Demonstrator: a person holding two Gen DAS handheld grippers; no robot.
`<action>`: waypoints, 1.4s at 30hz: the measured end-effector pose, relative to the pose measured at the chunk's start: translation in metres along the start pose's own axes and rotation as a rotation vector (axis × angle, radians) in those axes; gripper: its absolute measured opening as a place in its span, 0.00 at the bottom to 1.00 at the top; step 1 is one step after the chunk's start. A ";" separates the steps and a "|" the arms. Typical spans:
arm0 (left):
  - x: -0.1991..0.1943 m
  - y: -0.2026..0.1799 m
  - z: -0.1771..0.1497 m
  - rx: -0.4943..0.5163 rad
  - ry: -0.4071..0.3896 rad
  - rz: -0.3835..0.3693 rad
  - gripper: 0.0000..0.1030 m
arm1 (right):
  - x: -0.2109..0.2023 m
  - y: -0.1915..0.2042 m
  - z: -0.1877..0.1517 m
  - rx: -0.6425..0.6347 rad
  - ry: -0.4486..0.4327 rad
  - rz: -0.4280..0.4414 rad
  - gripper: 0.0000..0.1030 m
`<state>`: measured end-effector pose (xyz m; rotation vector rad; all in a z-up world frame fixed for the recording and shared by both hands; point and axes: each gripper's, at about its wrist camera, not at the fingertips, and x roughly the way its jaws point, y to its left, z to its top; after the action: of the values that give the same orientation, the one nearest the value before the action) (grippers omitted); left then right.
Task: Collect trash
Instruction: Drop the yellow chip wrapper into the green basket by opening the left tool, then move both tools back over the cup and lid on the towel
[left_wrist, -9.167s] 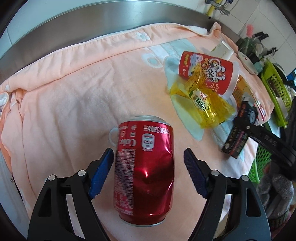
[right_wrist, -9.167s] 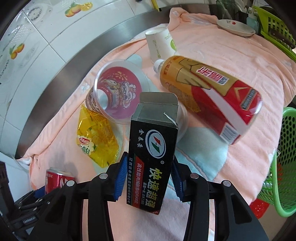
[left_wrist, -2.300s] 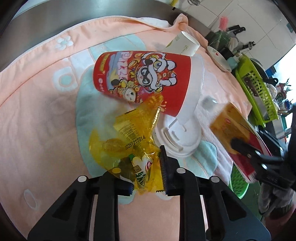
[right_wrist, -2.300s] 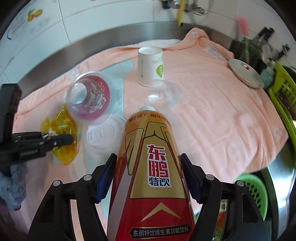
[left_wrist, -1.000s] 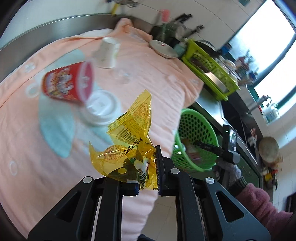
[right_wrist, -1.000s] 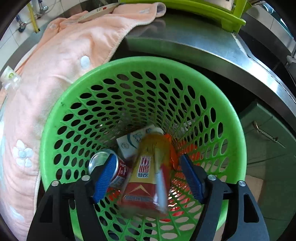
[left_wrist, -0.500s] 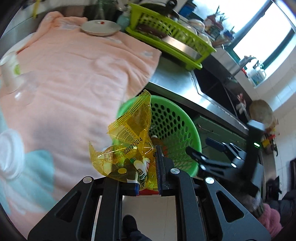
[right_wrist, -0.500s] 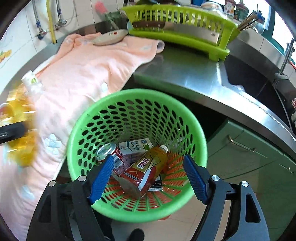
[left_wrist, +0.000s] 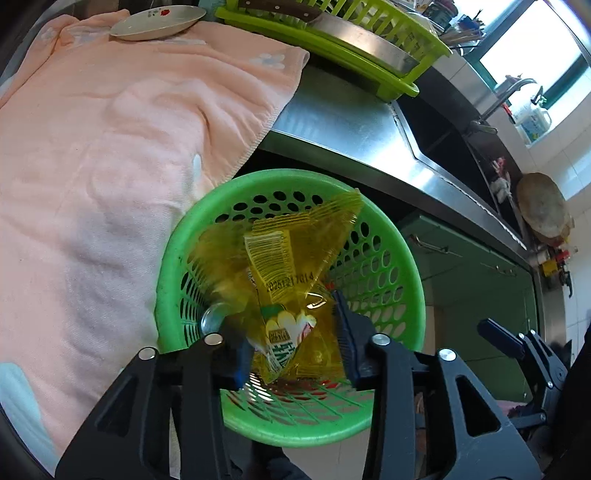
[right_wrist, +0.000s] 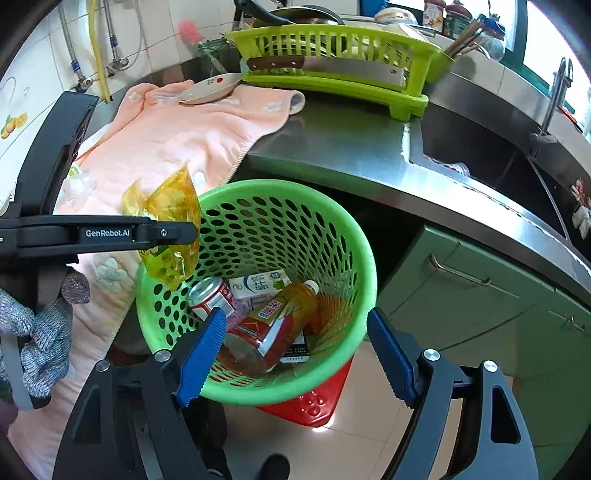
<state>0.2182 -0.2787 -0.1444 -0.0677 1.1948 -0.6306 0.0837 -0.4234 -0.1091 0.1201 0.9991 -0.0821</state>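
A yellow crinkled wrapper (left_wrist: 288, 258) hangs blurred between the jaws of my left gripper (left_wrist: 290, 325), which are opening; the pads stand clear of it. It is over the rim of the green perforated basket (left_wrist: 406, 258). From the right wrist view the wrapper (right_wrist: 170, 206) is at the basket's (right_wrist: 354, 236) left edge, beside the left gripper (right_wrist: 162, 232). Inside lie a red can (right_wrist: 207, 291), a white carton (right_wrist: 258, 282), a red-gold bottle (right_wrist: 273, 317) and a dark box (right_wrist: 295, 349). My right gripper (right_wrist: 297, 317) stands open and empty above the basket.
A peach towel (left_wrist: 92, 147) covers the steel counter (left_wrist: 343, 125) left of the basket. A lime dish rack (right_wrist: 332, 62) and a plate (right_wrist: 210, 88) stand at the back, a sink (right_wrist: 480, 155) on the right. Green cabinet doors (right_wrist: 480, 295) and tiled floor lie below.
The left gripper carried the wrapper from over the towel to over the basket, and its jaws have parted from it. The right gripper rose from the basket, leaving the bottle inside.
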 end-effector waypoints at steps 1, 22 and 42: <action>0.000 0.000 0.000 -0.001 0.002 0.007 0.44 | 0.000 -0.001 0.000 0.004 0.000 0.000 0.74; -0.137 0.060 -0.067 -0.106 -0.178 0.065 0.58 | -0.017 0.062 0.009 -0.090 -0.032 0.105 0.74; -0.279 0.191 -0.208 -0.458 -0.362 0.270 0.60 | -0.025 0.233 0.014 -0.413 -0.029 0.318 0.77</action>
<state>0.0549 0.0733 -0.0601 -0.3846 0.9529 -0.0903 0.1108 -0.1942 -0.0656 -0.1014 0.9385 0.4109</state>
